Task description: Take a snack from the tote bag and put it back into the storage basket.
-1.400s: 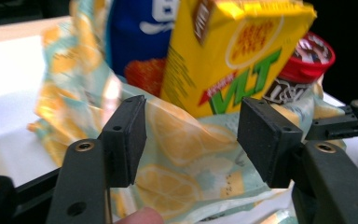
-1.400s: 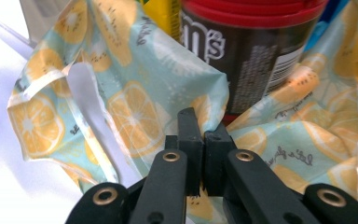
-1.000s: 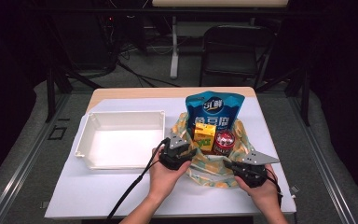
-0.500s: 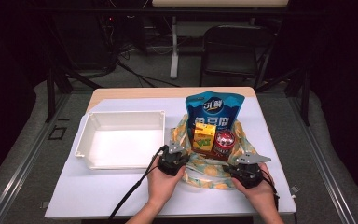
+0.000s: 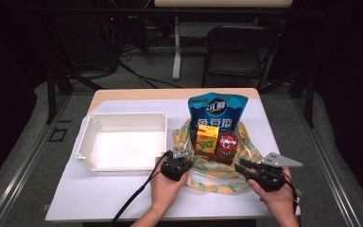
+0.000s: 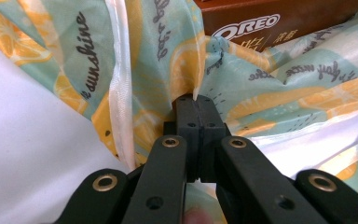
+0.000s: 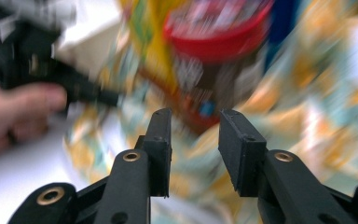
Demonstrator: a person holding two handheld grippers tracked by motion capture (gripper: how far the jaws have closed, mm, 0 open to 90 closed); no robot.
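High view: worked on the cloth (image 5: 217, 177), spread on the bench (image 5: 99, 194) right of the tray (image 5: 82, 142), with pouch (image 5: 217, 113), box (image 5: 207, 138) and can (image 5: 227, 144) standing on it. Held the left gripper (image 5: 178, 156) at the cloth's near-left edge and the right gripper (image 5: 240, 166) just beside its near-right edge.

Left gripper view: closed fully on a fold of cloth, with the Oreo box (image 6: 270, 18) behind.

Right gripper view: very blurred; jaws just opened to a moderate gap, with nothing between them.

Judged as the step of gathering the cloth edges over the snacks. Next, probably: bring the right gripper to the near-right edge, close on it, then lift both sides evenly without tipping the can.
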